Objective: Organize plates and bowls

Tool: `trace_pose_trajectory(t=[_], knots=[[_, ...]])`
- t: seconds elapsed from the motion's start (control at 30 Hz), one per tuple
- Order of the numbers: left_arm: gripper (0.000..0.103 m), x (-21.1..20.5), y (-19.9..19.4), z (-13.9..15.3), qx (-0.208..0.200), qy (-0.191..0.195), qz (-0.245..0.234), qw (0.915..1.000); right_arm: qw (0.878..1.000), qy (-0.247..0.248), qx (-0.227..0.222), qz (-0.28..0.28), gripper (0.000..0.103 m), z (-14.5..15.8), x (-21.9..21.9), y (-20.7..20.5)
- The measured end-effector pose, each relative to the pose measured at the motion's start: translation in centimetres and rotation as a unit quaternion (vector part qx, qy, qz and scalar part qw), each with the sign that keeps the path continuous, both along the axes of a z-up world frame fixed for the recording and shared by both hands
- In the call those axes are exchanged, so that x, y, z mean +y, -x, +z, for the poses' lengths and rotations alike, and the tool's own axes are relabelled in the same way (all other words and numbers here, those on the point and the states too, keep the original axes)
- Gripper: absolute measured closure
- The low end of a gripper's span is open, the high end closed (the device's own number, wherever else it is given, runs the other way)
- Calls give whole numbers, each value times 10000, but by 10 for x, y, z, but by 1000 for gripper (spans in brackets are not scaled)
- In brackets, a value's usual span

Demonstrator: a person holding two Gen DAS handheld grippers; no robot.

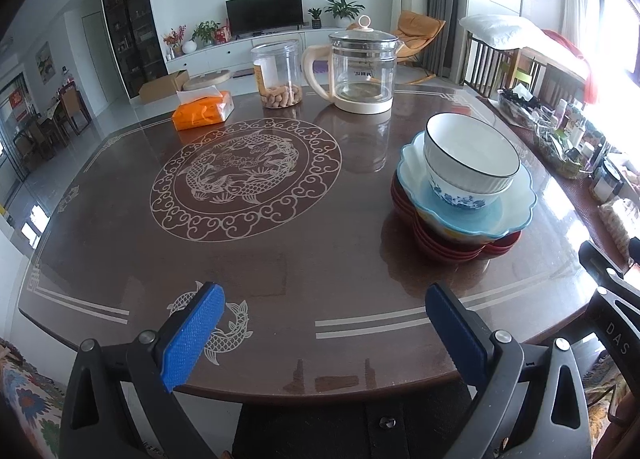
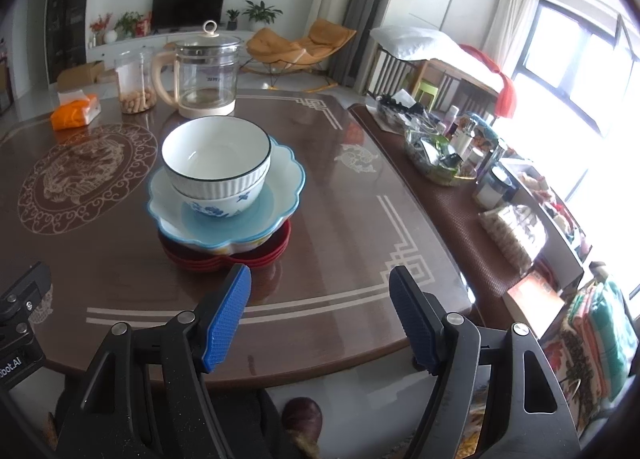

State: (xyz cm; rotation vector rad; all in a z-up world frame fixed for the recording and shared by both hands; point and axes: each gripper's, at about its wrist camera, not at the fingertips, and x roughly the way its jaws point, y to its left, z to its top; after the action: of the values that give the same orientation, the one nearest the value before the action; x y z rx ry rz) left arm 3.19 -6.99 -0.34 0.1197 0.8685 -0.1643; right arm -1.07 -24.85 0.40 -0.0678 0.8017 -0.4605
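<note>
A home's open living and dining room: a dark brown dining table with pale carp inlay (image 1: 248,259) fills the foreground, a black flat television on a white cabinet (image 1: 264,17) stands at twelve o'clock, and an orange cushioned rocking chair (image 2: 300,45) at one o'clock.

You've got a ribbed white bowl (image 2: 216,157) nested in a blue-floral bowl (image 2: 222,205), on a scalloped blue dish (image 2: 280,195), atop red plates (image 2: 224,259), all upright.
</note>
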Motion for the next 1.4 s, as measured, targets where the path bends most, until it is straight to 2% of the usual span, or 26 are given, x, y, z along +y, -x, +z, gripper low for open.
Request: trace_pose_trajectory(t=[0.43,1.0,1.4], knots=[[3,-4,0,0,86,62,-34,9999,9998,-160,-127,-21,28,5,-1,5],[3,-5,4,2,38,67,-68,9999,9962,-504,-689,193,28,14,2,17],[3,-9,7,3,21,68,-126,9999,9950,-601,-757,248,28,11,3,19]])
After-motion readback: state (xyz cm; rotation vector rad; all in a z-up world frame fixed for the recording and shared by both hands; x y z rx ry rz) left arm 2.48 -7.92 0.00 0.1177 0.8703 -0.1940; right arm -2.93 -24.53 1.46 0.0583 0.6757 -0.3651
